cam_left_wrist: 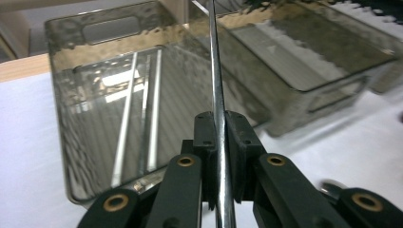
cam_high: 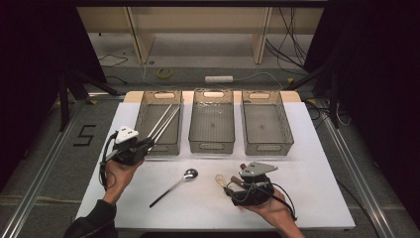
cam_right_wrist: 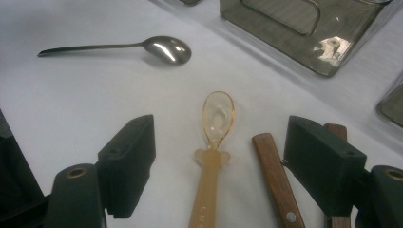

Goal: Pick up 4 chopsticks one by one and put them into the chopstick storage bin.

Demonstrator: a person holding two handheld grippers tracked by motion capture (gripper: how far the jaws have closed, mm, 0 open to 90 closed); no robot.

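Metal rod (cam_left_wrist: 217,95) sits clamped in the left gripper (cam_left_wrist: 219,156) jaws, angled over the left bin (cam_left_wrist: 66,95) for dropping; right gripper (cam_right_wrist: 218,161) jaws gape around the amber spoon (cam_right_wrist: 216,123).

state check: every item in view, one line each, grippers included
left gripper: shut on a metal chopstick, held over the left bin
right gripper: open, around the amber spoon's handle
left bin: holds metal chopsticks
middle bin: empty
right bin: empty
metal spoon: lying loose on the table
amber spoon: lying flat, bowl up
wooden handle: lying beside the amber spoon
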